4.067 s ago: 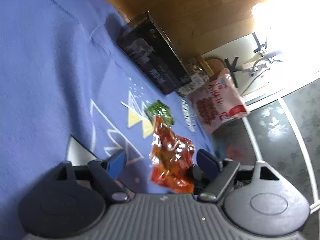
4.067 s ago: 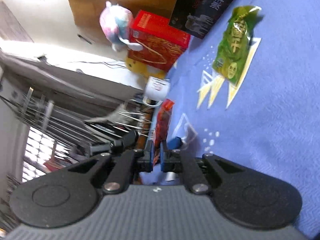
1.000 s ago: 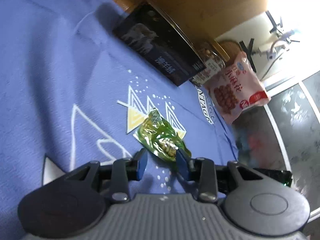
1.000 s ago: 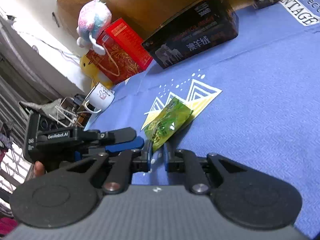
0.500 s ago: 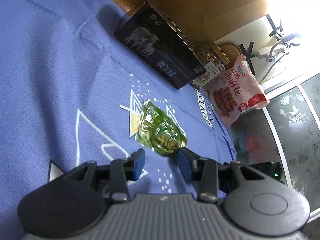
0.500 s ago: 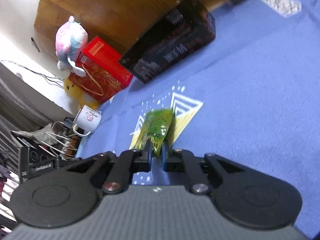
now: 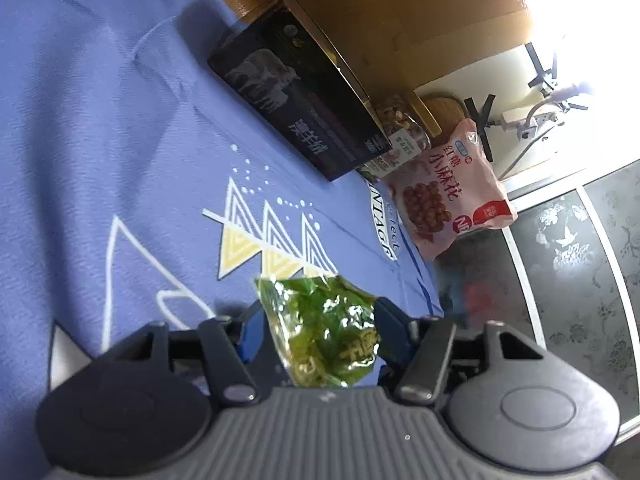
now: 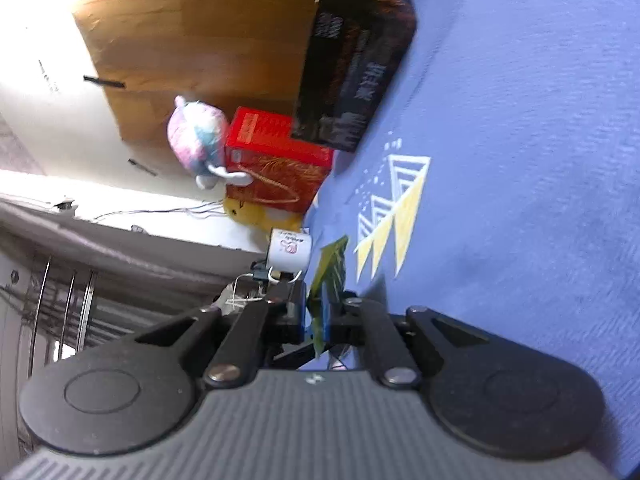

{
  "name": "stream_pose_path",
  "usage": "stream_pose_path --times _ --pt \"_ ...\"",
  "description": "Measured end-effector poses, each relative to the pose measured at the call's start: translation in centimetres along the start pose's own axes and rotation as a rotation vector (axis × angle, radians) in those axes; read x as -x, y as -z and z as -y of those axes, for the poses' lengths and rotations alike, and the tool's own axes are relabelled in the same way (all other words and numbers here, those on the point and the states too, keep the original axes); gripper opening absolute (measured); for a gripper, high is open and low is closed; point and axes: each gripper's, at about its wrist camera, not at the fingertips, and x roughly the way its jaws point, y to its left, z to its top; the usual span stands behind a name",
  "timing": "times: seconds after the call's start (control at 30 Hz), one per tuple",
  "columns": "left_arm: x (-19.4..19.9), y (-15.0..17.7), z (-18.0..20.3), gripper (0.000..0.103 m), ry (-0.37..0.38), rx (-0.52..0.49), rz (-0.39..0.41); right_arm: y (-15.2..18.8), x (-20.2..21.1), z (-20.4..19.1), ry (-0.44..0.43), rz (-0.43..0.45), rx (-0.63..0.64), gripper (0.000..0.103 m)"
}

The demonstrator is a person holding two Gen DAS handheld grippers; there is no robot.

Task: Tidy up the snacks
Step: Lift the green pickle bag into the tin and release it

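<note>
Blue cloth with white and yellow triangles (image 7: 120, 128) covers the tabletop, and a black box (image 7: 296, 116) stands at the back. Part of the shiny green snack packet (image 7: 324, 332) hides behind the left tool (image 7: 316, 320), whose jaws have just been opening around it. The tilted right tool (image 8: 316, 312) is pinching the packet's edge (image 8: 330, 264), holding it above the cloth.

The right gripper (image 8: 316, 316) is rolled on its side, its fingers (image 8: 294, 308) pinched shut on the edge of a green snack packet (image 8: 330, 270). The left gripper (image 7: 316, 330) tilts slightly downward; its jaws have just been opening, the packet between its blue fingers (image 7: 390, 326)
</note>
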Motion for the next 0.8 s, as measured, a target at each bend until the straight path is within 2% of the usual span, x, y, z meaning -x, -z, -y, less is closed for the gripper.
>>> stream_pose_path --times 0.17,0.23,0.4,0.6,0.8 --pt "0.1 -0.1 1.1 0.028 -0.041 -0.041 0.025 -0.3 0.0 -0.2 0.009 0.014 0.017 0.010" --pt "0.0 -0.6 1.6 0.026 -0.028 -0.058 0.017 -0.6 -0.3 -0.3 0.034 0.023 0.035 0.010" --pt "-1.0 -2.9 4.3 0.026 -0.071 -0.163 0.023 -1.9 -1.0 -1.8 0.083 0.041 0.132 0.010" --pt "-3.3 -8.1 8.3 0.029 -0.110 -0.323 0.050 -5.2 -1.9 -6.3 0.168 0.114 0.335 0.010" --pt "-7.0 -14.1 11.0 0.032 -0.165 -0.408 0.097 -10.1 -4.3 -10.0 0.283 0.203 0.533 0.010"
